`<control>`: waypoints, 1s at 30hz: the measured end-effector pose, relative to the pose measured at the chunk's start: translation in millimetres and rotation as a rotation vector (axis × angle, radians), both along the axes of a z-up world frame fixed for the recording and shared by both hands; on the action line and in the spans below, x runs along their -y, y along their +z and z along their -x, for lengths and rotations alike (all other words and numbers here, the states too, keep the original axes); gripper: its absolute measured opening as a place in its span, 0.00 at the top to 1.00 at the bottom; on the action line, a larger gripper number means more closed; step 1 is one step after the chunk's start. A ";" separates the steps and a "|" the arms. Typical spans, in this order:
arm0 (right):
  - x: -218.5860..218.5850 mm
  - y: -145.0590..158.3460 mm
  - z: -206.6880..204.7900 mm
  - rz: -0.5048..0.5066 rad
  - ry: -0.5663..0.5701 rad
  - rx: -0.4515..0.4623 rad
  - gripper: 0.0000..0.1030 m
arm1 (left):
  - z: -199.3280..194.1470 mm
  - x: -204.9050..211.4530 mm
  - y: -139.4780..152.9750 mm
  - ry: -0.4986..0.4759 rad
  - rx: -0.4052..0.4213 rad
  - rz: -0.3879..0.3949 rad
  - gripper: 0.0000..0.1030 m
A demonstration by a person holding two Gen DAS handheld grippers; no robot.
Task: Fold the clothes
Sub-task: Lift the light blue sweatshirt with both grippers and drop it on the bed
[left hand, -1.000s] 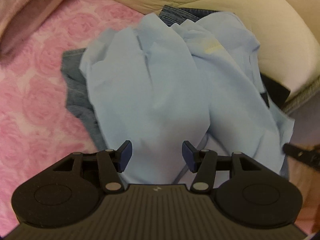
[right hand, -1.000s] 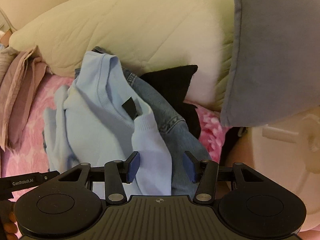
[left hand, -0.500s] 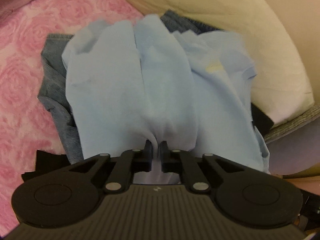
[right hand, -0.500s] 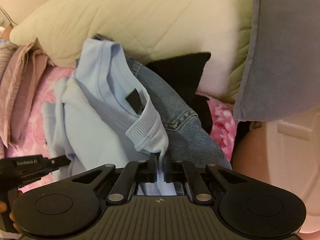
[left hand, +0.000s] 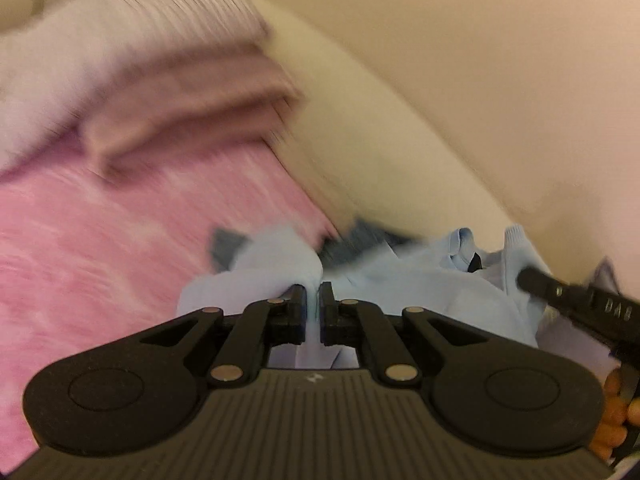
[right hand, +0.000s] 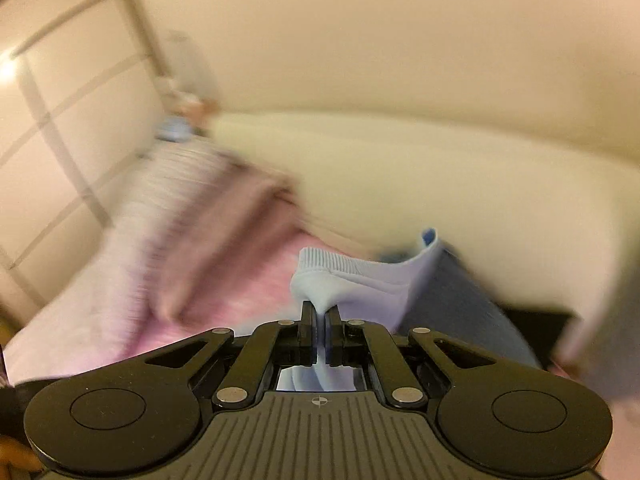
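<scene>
Both the left gripper and right gripper have jaws clamped on the light blue knit sweatshirt; lift evenly, clear of the blue denim jeans beneath it.

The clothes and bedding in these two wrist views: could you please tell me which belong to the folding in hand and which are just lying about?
In the job:
- light blue sweatshirt, pinched at two places
- left gripper, shut on it
- right gripper, shut on its ribbed edge

Lying about:
- denim garment beside the sweatshirt
- mauve folded cloth
- pink bedspread
- cream quilt
</scene>
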State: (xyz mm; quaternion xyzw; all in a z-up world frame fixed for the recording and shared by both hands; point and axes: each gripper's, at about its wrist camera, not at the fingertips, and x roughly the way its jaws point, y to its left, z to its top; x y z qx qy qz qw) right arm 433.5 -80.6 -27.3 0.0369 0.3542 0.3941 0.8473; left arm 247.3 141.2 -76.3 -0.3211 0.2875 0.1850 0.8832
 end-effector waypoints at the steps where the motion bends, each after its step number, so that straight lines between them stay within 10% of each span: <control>1: -12.9 13.1 13.8 -0.034 0.049 0.018 0.98 | 26.8 -4.9 13.0 0.043 0.026 -0.015 0.97; 11: -127.8 111.7 197.4 -0.316 0.525 0.133 0.98 | 311.3 -3.3 148.0 0.420 0.232 -0.244 0.97; 17: -197.4 129.1 316.6 -0.478 0.658 0.225 0.98 | 436.2 6.9 189.9 0.659 0.183 -0.414 0.97; 18: -219.0 125.4 333.2 -0.387 0.623 0.255 0.98 | 452.5 -0.5 186.6 0.714 0.143 -0.391 0.98; 21: -249.8 121.0 344.6 -0.421 0.652 -0.042 0.99 | 512.1 -15.0 176.7 0.822 0.134 -0.270 0.98; 24: -240.2 144.6 384.2 -0.576 0.748 0.069 0.99 | 543.2 -18.0 165.9 0.901 0.028 -0.276 0.97; 30: -284.1 179.8 422.6 -0.561 0.854 0.123 0.99 | 572.8 -45.0 94.2 0.902 -0.046 0.144 0.93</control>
